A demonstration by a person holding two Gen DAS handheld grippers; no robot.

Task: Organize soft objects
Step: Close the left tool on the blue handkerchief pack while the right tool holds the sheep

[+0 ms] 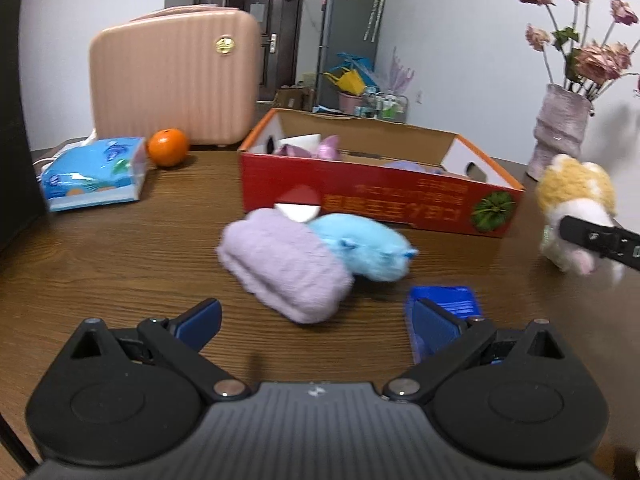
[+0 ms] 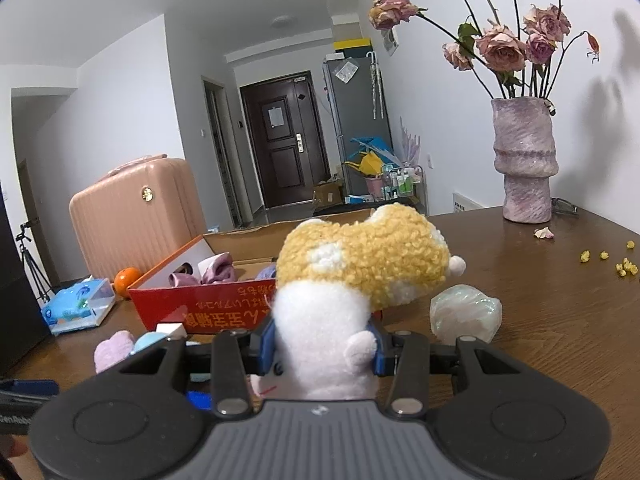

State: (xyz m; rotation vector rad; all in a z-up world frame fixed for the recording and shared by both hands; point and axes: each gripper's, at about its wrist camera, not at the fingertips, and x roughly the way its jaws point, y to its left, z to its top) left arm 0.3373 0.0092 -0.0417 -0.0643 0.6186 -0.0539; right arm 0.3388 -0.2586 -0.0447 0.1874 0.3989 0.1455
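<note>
We found the right gripper [image 2: 323, 350] closed on the white body of a yellow-and-white plush toy [image 2: 360, 268], its blue pads [image 2: 267, 344] pressing in from both sides and the curly yellow head standing up and forward of the fingers; the left wrist view showed the same toy held clear of the table at the far right edge. The left gripper [image 1: 316, 322] had its jaws spread wide with nothing between them, pointing down toward the wooden table [image 1: 120, 248]. Just ahead of it lay a lilac plush [image 1: 284, 268] touching a light blue plush [image 1: 366, 252], with a small red-and-white object [image 1: 299, 204] at their far side and a flat blue packet [image 1: 452, 300] just beside the gripper's right finger. Beyond these stood an open red cardboard box [image 1: 380, 200] with purple soft items [image 2: 218, 272] inside it at the left end. To the box's left we noted an orange [image 1: 168, 147], a blue tissue pack [image 1: 94, 174] and a pink ribbed suitcase [image 1: 172, 80]. In the right wrist view a crumpled translucent bag [image 2: 466, 312] lay near the held toy, a purple vase [image 2: 524, 160] of dried roses stood toward the far right of the table, and yellow crumbs [image 2: 624, 267] were scattered at the right edge.
</note>
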